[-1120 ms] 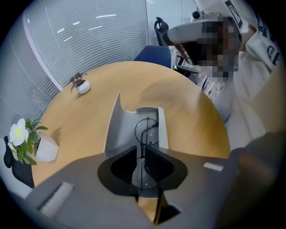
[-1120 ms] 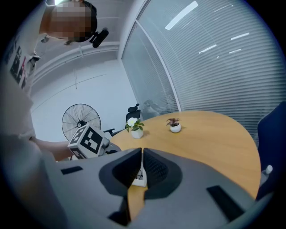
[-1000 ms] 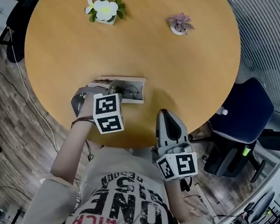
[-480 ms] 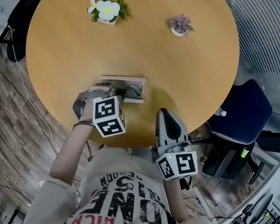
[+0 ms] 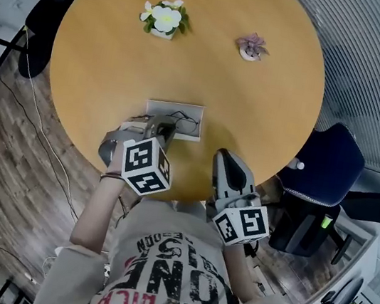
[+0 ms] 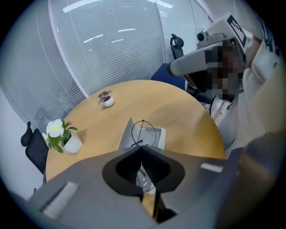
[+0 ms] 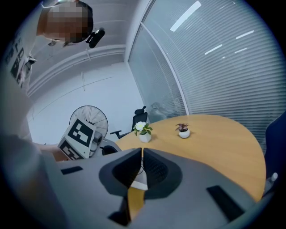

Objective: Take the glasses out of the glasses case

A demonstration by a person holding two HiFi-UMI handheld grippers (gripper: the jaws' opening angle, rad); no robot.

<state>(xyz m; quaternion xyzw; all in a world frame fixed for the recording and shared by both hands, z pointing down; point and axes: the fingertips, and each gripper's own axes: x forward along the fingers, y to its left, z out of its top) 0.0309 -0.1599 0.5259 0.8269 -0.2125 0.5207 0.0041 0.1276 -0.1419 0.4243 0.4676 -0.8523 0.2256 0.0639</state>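
Glasses (image 6: 143, 132), are they out of the glasses case (image 6: 158, 136) already?

– Not yet. The case lies open near your edge of the surface (image 5: 222, 88), and the glasses are over it. Your left claw (image 6: 142, 148) is closed on their thin wire arm, I think.

– And the other one?

– Your right claw (image 7: 141, 151) is closed on nothing, apart from the case. The lifting out is left to do.

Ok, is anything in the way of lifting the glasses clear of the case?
Nothing visible. The case lies open, and the left gripper is shut on the glasses. The white flower pot and the purple plant pot stand far across the table.
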